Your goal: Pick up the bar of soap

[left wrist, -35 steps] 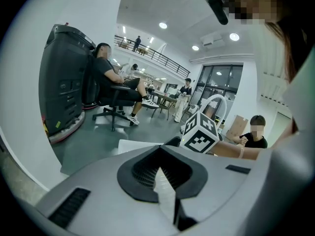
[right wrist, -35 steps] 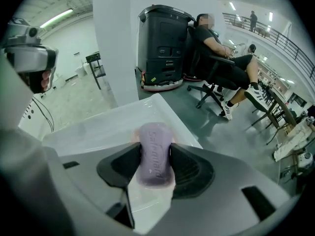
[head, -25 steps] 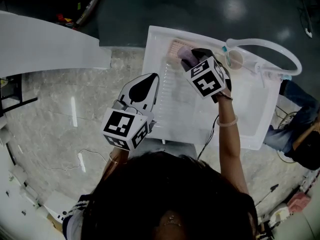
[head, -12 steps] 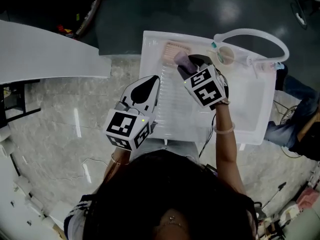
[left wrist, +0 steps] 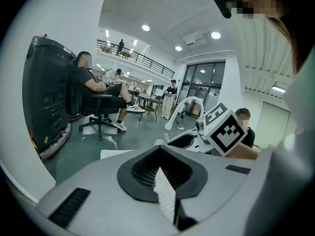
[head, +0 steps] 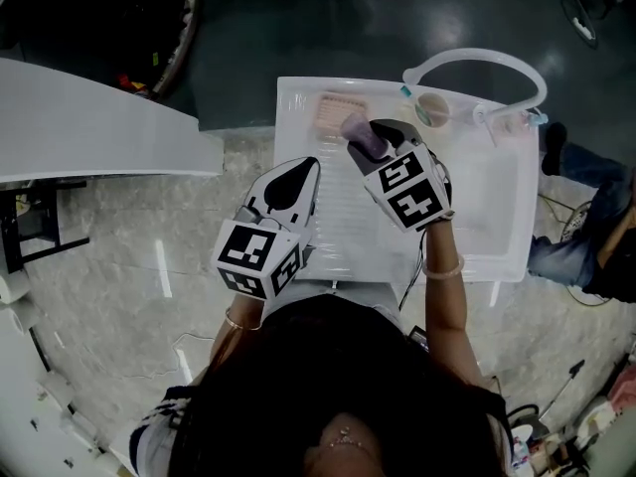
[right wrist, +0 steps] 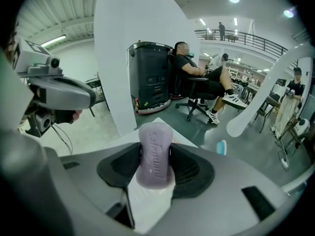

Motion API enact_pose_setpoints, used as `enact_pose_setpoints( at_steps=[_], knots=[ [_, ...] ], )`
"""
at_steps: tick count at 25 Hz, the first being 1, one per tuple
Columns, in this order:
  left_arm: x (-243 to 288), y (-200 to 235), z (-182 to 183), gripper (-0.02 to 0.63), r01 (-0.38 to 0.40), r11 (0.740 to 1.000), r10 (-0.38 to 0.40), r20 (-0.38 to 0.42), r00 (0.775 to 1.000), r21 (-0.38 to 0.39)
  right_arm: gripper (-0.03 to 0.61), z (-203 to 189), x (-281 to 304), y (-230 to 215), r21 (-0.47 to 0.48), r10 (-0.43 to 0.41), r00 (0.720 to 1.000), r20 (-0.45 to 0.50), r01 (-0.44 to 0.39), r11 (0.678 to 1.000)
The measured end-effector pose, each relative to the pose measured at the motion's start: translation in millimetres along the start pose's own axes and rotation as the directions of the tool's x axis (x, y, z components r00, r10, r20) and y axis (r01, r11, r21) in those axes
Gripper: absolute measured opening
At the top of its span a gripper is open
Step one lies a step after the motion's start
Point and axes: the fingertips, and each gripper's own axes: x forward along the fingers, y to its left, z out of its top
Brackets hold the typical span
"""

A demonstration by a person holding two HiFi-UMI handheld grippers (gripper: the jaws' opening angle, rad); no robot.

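In the head view, a white sink (head: 497,227) stands on grey marbled floor. The right tongs (head: 370,139) grip the purple bar of soap (head: 358,130) over its far left corner.

In the left gripper view, the left tongs (left wrist: 158,154) are clenched, empty, facing an open hall.

In the right gripper view, the soap's long axis points away along the jaws, lettering up.

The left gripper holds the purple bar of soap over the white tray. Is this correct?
No. It is the right gripper, not the left gripper, that holds the purple bar of soap over the white tray. The right gripper view shows the soap between its jaws.
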Motion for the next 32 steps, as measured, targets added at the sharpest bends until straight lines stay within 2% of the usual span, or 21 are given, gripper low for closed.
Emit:
enact_pose_setpoints(
  at_steps=[15, 32],
  knots=[
    [-8.5, -30.2, 16.5, 0.000, 0.026, 0.998, -0.027, 0.024, 0.999, 0.062, 0.195, 17.4, -60.0, 16.1, 0.028, -0.042, 0.989, 0.142, 0.039, 0.999],
    [-17.8, -57.3, 23.3, -0.002, 0.042, 0.995, -0.047, 0.055, 0.997, 0.094, 0.195, 23.4, -131.1, 32.8, 0.074, -0.106, 0.950, 0.292, 0.089, 0.993]
  ],
)
